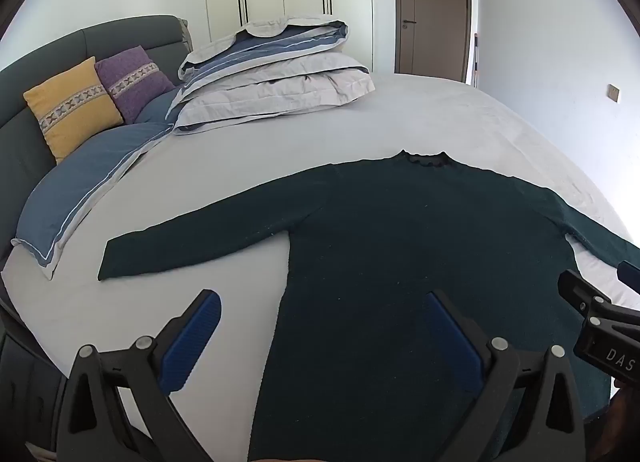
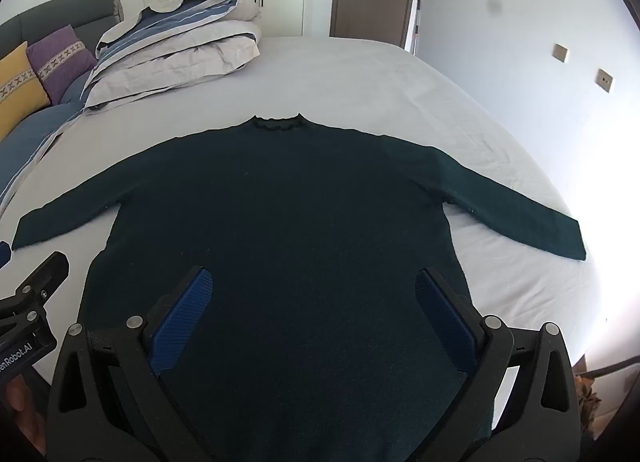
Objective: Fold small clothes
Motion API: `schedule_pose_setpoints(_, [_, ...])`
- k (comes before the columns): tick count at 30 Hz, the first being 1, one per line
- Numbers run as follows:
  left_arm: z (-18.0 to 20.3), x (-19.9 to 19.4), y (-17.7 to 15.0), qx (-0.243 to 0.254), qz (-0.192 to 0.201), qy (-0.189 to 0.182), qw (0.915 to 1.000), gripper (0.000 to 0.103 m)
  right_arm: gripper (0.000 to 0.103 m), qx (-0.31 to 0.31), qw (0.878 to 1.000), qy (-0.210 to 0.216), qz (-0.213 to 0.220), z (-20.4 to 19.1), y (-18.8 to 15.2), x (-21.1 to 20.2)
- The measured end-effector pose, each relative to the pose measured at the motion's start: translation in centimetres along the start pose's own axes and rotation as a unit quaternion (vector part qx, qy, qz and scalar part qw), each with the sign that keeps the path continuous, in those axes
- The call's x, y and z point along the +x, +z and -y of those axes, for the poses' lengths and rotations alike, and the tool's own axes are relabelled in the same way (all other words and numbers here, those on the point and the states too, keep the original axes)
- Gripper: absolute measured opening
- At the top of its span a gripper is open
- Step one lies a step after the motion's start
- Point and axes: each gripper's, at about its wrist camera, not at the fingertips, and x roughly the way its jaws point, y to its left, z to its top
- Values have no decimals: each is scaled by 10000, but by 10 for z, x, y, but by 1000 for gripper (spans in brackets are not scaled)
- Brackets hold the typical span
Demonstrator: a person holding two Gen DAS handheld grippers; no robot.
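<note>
So the dark green sweater [image 2: 288, 221] is lying flat on the bed sheet [image 2: 360, 77], front down or up I can't tell, collar at the far end and both sleeves stretched straight out to the sides. My left gripper [image 1: 324, 326] hangs over the sweater's left hem edge, fingers spread wide, one blue pad [image 1: 192, 342] over bare sheet and the other over the knit, nothing pinched. My right gripper [image 2: 314, 302] is over the sweater's lower body, also spread wide with nothing held. Beyond the sweater's collar and off toward the left sleeve side there's a folded duvet [image 1: 272, 73], and further that way a yellow cushion [image 1: 72, 105] and a purple cushion [image 1: 134, 79] lean on the headboard [image 1: 132, 33]
</note>
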Motion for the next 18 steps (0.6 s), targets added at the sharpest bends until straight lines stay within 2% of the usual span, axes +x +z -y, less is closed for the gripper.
schedule_pose_setpoints(18, [0,0,0,-22,6,-18,10000,103,103,-1,10000,-8,-8,-1,0,0])
